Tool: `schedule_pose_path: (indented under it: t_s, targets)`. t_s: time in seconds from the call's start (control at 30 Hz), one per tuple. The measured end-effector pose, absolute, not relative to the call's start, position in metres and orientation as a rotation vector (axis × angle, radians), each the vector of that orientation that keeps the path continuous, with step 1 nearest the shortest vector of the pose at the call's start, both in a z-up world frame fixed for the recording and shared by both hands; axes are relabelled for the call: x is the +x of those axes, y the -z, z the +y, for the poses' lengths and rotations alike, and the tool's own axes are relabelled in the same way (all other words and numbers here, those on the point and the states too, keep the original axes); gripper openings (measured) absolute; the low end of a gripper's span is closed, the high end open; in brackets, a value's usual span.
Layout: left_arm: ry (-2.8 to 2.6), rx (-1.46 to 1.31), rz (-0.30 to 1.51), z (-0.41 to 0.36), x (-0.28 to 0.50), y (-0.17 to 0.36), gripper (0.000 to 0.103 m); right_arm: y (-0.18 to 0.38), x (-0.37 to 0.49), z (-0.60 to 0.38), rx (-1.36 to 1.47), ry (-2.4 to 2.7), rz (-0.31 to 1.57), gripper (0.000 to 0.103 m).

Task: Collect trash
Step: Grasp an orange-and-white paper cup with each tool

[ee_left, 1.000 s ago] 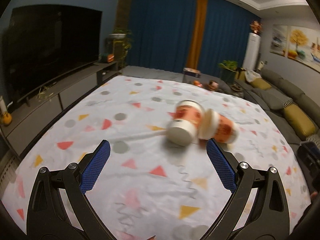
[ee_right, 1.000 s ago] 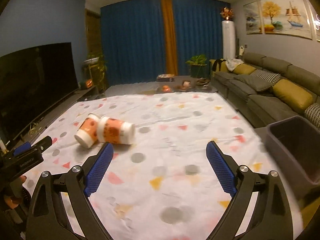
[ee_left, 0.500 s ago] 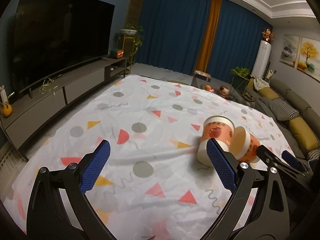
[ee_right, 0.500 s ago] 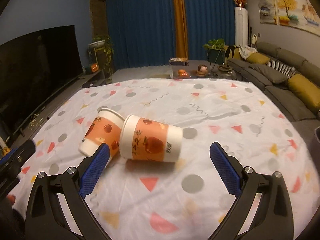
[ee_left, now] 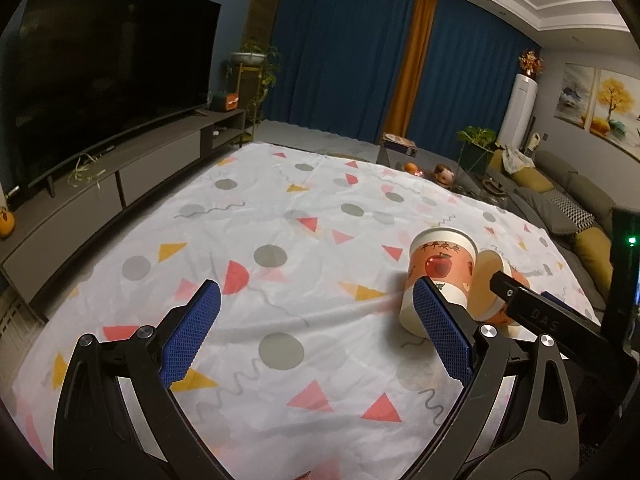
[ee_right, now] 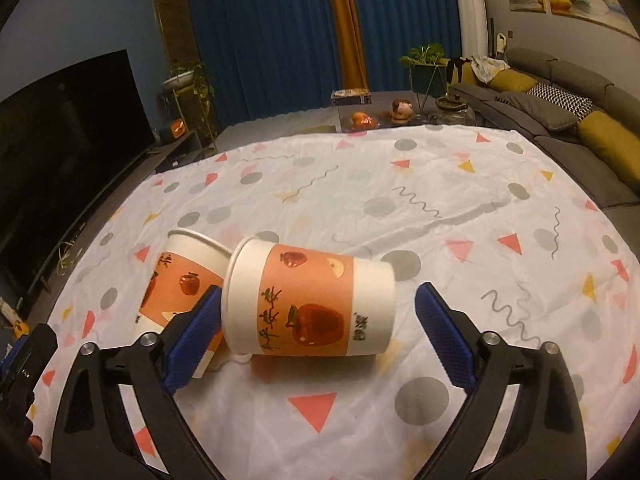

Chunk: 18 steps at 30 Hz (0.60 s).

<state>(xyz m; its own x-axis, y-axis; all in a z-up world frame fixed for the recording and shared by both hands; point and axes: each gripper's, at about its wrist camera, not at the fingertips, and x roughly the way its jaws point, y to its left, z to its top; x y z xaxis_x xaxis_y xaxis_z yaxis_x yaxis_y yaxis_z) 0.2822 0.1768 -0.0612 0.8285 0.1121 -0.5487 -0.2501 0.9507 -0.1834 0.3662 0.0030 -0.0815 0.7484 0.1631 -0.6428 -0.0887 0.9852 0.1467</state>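
Two paper cups with orange apple-print bands lie on their sides, touching, on a white patterned cloth (ee_right: 440,200). In the right wrist view the near cup (ee_right: 312,300) lies between the jaws of my right gripper (ee_right: 320,292). The jaws are closing; a gap still shows at the cup's base. The far cup (ee_right: 180,280) sits behind the left finger. In the left wrist view my left gripper (ee_left: 316,286) is open over bare cloth, with one cup (ee_left: 440,272) behind its right finger. The other cup (ee_left: 490,284) is partly hidden by a finger (ee_left: 532,312) of the right gripper.
A large TV (ee_left: 100,80) on a low cabinet (ee_left: 120,192) runs along the left. A grey sofa (ee_right: 560,92) with yellow cushions lines the right. Beyond the cloth stands a low table (ee_right: 380,116) with small items, with blue curtains behind.
The right gripper has come forward and down until it straddles the near cup. The left gripper has shifted left, so the cups now sit at the right of its view.
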Motion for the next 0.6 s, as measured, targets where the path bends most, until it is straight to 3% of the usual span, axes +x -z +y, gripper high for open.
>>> schedule_pose_path:
  t_s: [0.1, 0.6]
  targets:
    - [-0.182, -0.248, 0.566, 0.174, 0.284, 0.062, 0.095, 0.084, 0.370, 0.001, 0.118, -0.142, 0.729, 0.080]
    - [0.013, -0.153, 0.611, 0.123, 0.313, 0.071, 0.095, 0.081, 0.356, -0.045, 0.135, -0.100, 0.707, 0.080]
